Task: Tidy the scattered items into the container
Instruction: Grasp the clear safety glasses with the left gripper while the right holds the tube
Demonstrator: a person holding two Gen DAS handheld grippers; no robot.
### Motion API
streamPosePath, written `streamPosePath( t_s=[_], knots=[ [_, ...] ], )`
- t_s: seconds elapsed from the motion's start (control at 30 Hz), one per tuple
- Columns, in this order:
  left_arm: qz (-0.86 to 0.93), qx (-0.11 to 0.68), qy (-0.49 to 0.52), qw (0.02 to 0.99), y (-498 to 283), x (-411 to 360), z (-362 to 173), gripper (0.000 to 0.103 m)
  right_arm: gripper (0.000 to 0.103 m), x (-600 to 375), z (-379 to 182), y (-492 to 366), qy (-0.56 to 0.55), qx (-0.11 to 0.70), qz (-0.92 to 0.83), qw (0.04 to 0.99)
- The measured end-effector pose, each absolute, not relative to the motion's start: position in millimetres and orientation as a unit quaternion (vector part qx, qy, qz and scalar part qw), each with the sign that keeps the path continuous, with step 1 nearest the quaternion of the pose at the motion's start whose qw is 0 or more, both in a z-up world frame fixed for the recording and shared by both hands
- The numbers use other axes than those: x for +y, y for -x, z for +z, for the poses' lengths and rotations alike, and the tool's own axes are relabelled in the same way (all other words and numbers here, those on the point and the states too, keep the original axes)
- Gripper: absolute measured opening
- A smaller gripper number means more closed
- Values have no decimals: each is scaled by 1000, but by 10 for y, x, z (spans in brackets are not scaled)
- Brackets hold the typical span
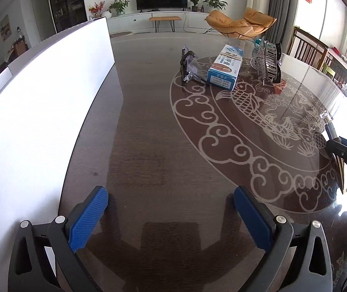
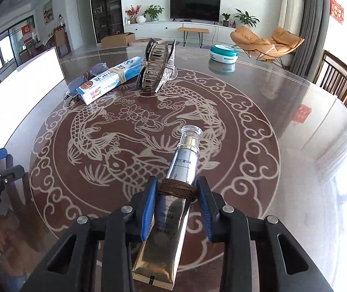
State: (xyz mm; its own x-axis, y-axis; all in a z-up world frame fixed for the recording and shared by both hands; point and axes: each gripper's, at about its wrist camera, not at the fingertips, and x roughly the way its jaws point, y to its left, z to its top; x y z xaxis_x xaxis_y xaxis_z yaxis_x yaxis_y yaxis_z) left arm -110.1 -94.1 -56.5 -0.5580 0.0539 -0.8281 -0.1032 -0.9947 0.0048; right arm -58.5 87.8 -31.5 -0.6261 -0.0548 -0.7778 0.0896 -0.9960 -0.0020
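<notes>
Right hand-held gripper (image 2: 177,204): clenched on a metallic cosmetic tube (image 2: 173,194). The blue pads press the tube's body from both sides, at a band of brown cord wound around it. The tube's clear cap points away from the gripper, over the centre of the tabletop (image 2: 295,146); its crimped gold end extends back between the gripper's arms. Whether the tube rests on the surface or is raised above it cannot be determined.

Left hand-held gripper (image 1: 169,209): released. Both blue pads stand well apart above bare tabletop, with nothing between them.

Container: a white container (image 1: 39,102) stands at the left edge of the tabletop, just beside the left gripper. Only its outer wall is visible; the contents cannot be seen.

Items on the tabletop, beyond the fish-pattern inlay:
- A blue-and-white carton (image 2: 111,79), lying flat, bound with cord.
- Clear glasses (image 2: 86,82), touching the carton on the side nearer the container.
- A rhinestone hair clip (image 2: 157,69), just beside the carton on its other side.
- A round teal-and-white tub (image 2: 223,53), well apart from the others, toward the far right edge.
</notes>
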Motion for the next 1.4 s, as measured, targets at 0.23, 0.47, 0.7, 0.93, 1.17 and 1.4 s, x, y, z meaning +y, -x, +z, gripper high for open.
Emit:
streamPosePath(
  t_s=[0.23,0.47,0.7,0.93,1.17,1.4],
  knots=[
    [883,14,469,22,1686,-907,-548,103,34,891,-304,550,-431,25,-901,37],
    [883,6,469,4,2230,-604,-564,103,34,891,-303,564,-431,25,-901,37],
    [882,-19,469,-42,2550,-587,-591,103,35,895,-300,560,-431,23,-901,40],
    [883,20,469,30,2819,-316,-600,103,36,890,-295,558,-431,21,-901,43],
    [881,27,469,46,2985,-187,-572,103,37,888,-298,556,-431,21,-901,45],
    [881,20,471,35,2960,-61,-564,103,38,883,-299,557,-431,21,-901,46]
  ],
)
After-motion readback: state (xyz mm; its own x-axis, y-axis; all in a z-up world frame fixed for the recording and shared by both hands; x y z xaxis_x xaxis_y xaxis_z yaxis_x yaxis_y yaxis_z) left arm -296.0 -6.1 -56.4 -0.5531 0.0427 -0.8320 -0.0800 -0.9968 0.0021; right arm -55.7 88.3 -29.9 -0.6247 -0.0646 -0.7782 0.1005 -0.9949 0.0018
